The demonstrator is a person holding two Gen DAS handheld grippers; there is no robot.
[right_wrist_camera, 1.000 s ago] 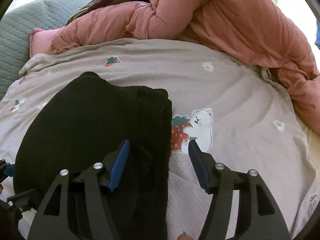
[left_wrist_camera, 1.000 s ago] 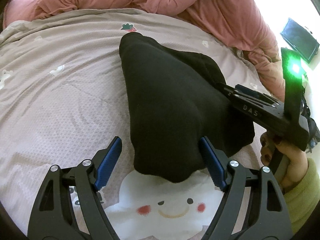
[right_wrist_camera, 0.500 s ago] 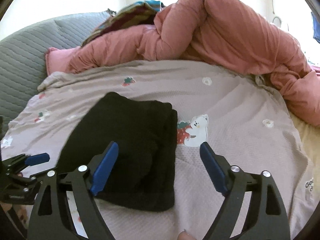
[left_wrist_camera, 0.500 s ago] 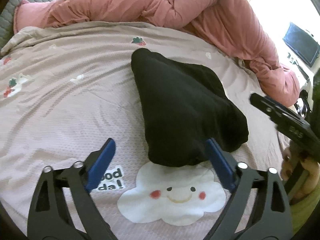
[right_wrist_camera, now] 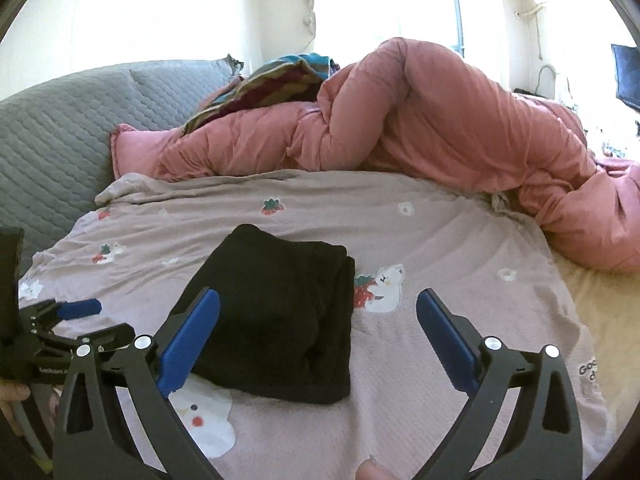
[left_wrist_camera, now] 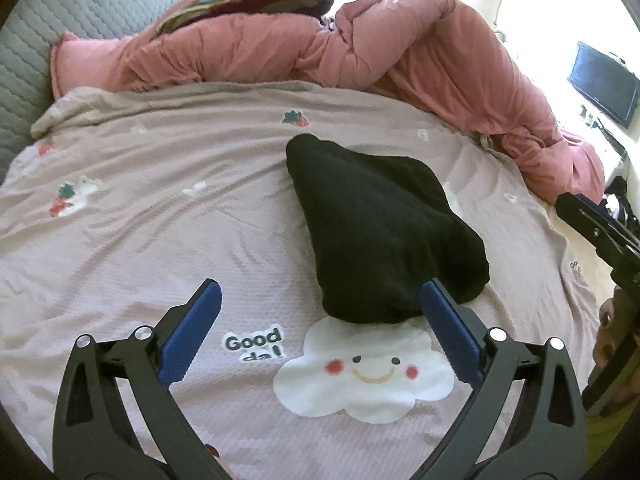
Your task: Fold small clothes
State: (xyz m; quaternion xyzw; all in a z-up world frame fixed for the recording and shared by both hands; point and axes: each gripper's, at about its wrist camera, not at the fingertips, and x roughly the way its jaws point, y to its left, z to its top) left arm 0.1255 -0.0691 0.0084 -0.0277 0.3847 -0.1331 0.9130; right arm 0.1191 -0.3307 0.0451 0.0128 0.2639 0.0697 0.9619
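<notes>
Both claws, left gripper (left_wrist_camera: 320, 304) and right gripper (right_wrist_camera: 318, 312), have jaws opening wide with nothing pinched between the pads. Black garment (left_wrist_camera: 380, 232) lies folded into a compact bundle on the pink bedspread (left_wrist_camera: 140, 220), just beyond the cloud print (left_wrist_camera: 364, 376) and apart from both grippers. Judgement: this fold looks finished and released; the next move calls for fetching another piece or tidying this one. Farther off, a bunched pink duvet (right_wrist_camera: 440, 128) lines the far edge, with a grey headboard (right_wrist_camera: 52, 128) at far left. Nothing blocks the bundle.
</notes>
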